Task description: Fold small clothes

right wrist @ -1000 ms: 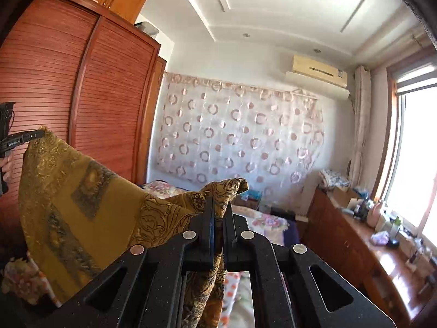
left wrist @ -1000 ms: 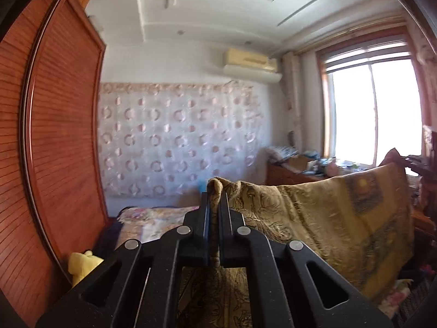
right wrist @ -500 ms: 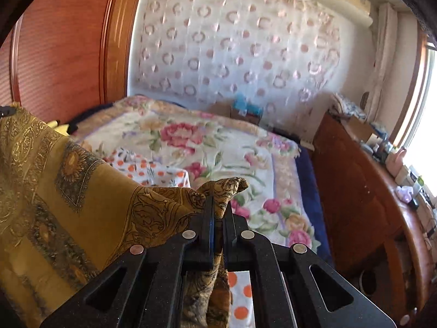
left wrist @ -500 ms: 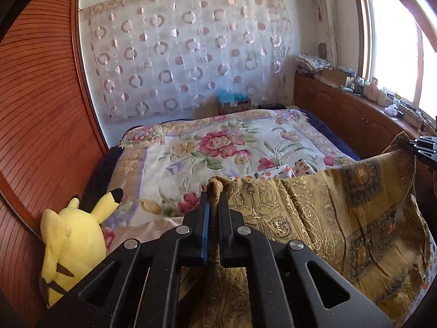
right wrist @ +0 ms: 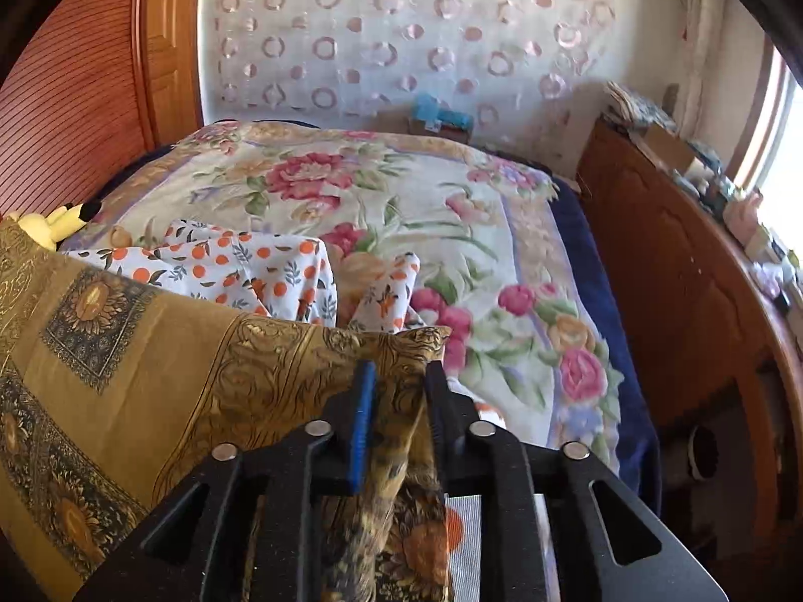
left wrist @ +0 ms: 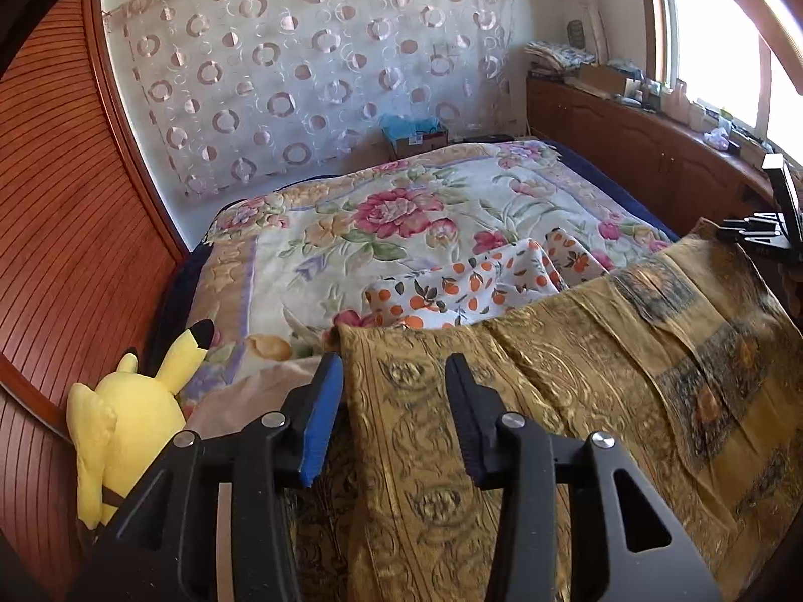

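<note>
A bedroom, with a bed [left wrist: 381, 231] under a flowered blanket, is in front of me. My left gripper [left wrist: 394, 376] is opening; its jaws stand apart, and the corner of the golden scarf [left wrist: 577, 376] lies between them, not pressed by the blue pad. My right gripper [right wrist: 396, 381] is opening too, with a smaller gap. The other corner of the scarf [right wrist: 165, 351] hangs between its jaws, and I cannot tell if the pads touch it. From my left jaws the scarf spreads toward 3 o'clock across the near part of the bed; from my right jaws it spreads toward 9 o'clock. Just behind the scarf, at 12 o'clock, a white cloth with orange dots [left wrist: 472, 291] lies crumpled on the blanket. In the left view a yellow plush toy [left wrist: 125, 416] sits at 9 o'clock, beside the wooden wardrobe [left wrist: 65, 210]. A curtain with circles [left wrist: 311, 65] covers the far wall at 12 o'clock, and a wooden cabinet [right wrist: 682, 271] stands at 3 o'clock under the window.
</note>
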